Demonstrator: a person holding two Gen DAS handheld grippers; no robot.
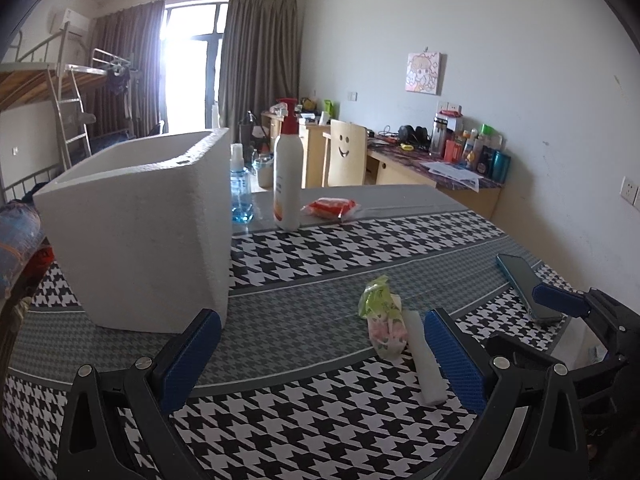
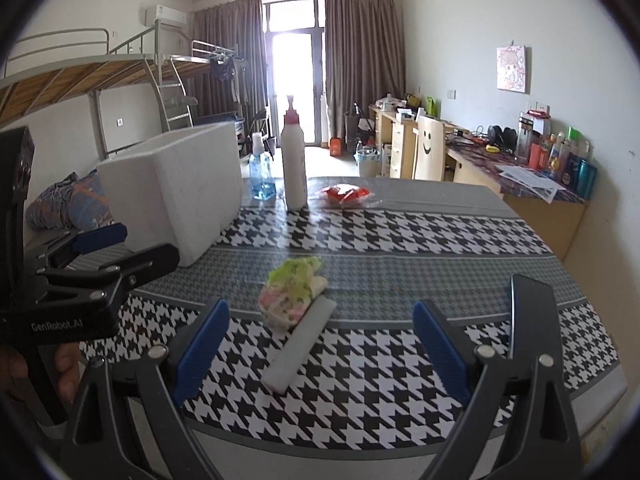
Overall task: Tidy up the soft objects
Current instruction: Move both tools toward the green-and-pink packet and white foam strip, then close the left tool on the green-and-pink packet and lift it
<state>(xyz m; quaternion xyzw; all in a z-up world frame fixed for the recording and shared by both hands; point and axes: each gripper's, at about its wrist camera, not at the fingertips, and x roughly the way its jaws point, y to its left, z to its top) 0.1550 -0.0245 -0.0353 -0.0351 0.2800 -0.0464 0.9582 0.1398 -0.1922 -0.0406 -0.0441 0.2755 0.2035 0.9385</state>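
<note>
A green and pink soft packet [image 1: 382, 320] [image 2: 290, 294] lies mid-table beside a white foam strip [image 1: 426, 354] [image 2: 300, 350]. A red soft packet [image 1: 331, 207] [image 2: 346, 195] rests at the far side. A white foam box [image 1: 140, 224] [image 2: 180, 188] stands open-topped on the left. My left gripper [image 1: 322, 356] hovers open over the table, its right finger next to the strip. My right gripper [image 2: 322, 350] is open too, and the strip and the green packet lie just ahead between its fingers. Neither holds anything.
A white pump bottle [image 1: 287, 168] [image 2: 294, 164] and a blue spray bottle [image 1: 240, 188] [image 2: 261, 176] stand behind the box. A dark phone [image 1: 526, 284] [image 2: 530, 312] lies at the right. The houndstooth tablecloth [image 2: 400, 240] covers the table. A desk and chair stand beyond.
</note>
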